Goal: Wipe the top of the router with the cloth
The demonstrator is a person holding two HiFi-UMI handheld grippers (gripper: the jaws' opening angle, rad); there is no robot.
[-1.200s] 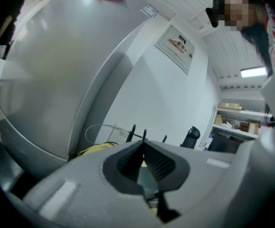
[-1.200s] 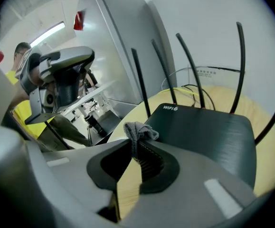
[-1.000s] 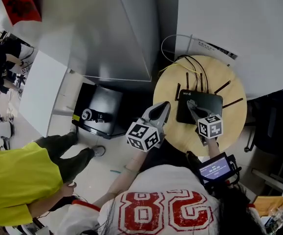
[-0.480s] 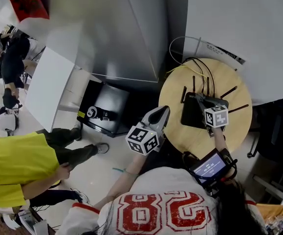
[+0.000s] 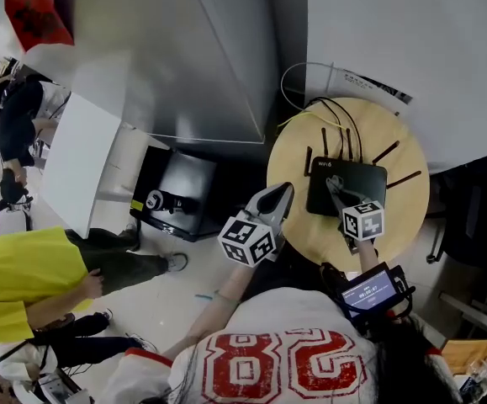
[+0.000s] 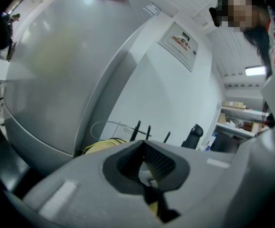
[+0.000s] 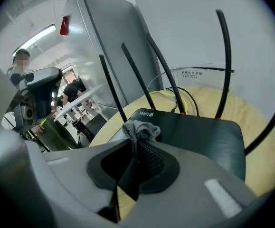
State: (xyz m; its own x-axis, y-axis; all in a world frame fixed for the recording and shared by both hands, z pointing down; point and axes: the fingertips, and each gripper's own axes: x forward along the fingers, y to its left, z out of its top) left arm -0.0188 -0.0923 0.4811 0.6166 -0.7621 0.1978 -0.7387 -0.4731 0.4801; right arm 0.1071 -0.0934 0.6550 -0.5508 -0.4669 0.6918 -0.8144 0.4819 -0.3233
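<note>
A flat black router with several upright antennas lies on a round wooden table. My right gripper is shut on a small grey cloth, which bunches out past the jaw tips and rests on the router's top near its front left part. My left gripper hangs off the table's left edge, jaws shut with nothing between them, and the router's antennas show beyond it.
Black and yellow cables run off the router's back toward the white wall. A black box sits on the floor left of the table. A person in yellow stands at lower left. A dark chair stands at right.
My right gripper with the cloth went right across the router's top, then came back left and toward the front. The left gripper has stayed put.
</note>
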